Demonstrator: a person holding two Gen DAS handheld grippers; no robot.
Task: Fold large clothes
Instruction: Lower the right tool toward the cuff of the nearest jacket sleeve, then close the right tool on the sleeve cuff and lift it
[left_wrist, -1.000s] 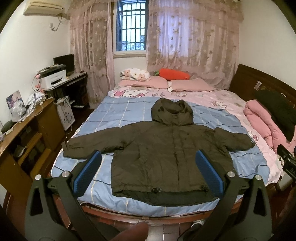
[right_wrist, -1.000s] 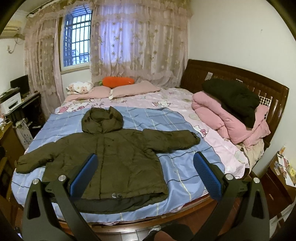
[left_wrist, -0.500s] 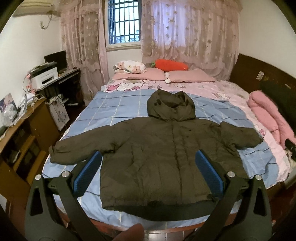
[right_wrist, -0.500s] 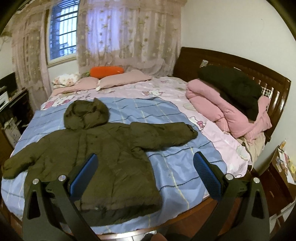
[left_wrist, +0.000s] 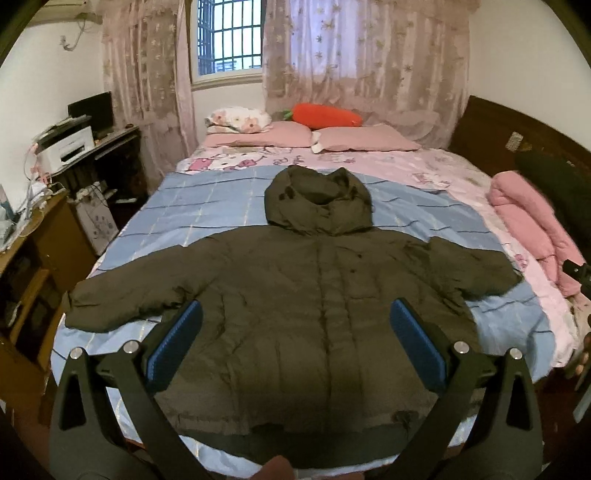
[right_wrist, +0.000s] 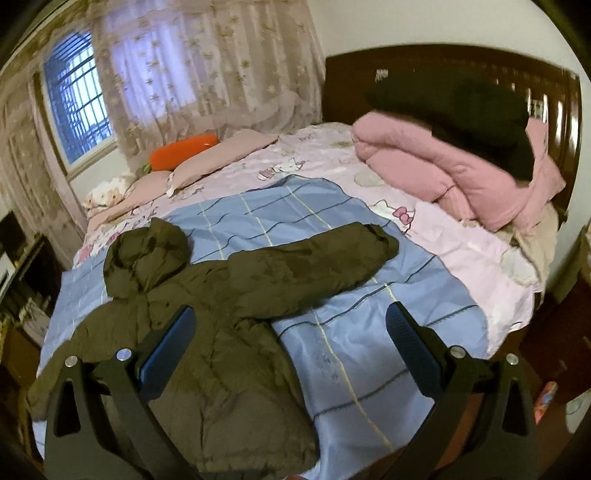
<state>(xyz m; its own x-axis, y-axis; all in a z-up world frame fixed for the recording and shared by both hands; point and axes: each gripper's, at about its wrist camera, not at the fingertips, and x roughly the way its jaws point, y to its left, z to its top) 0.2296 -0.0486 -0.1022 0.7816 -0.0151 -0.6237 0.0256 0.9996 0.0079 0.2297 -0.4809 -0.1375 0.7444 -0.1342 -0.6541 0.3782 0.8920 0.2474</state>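
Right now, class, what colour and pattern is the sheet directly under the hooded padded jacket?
Light blue sheet with a grid of thin pale and dark lines, clearest in the left wrist view, beneath the olive jacket.

jacket (right_wrist: 207, 332) hem hidden behind right gripper (right_wrist: 291, 332); dark bundle (right_wrist: 461, 110) blurred

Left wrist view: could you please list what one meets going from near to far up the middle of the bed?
Jacket hem → jacket hood → cartoon-print pink sheet → pink pillows → carrot plush → lace curtain.

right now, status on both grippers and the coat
Left gripper open, empty. Right gripper open, empty. Coat flat on the bed, sleeves out, unfolded. Nothing on it.
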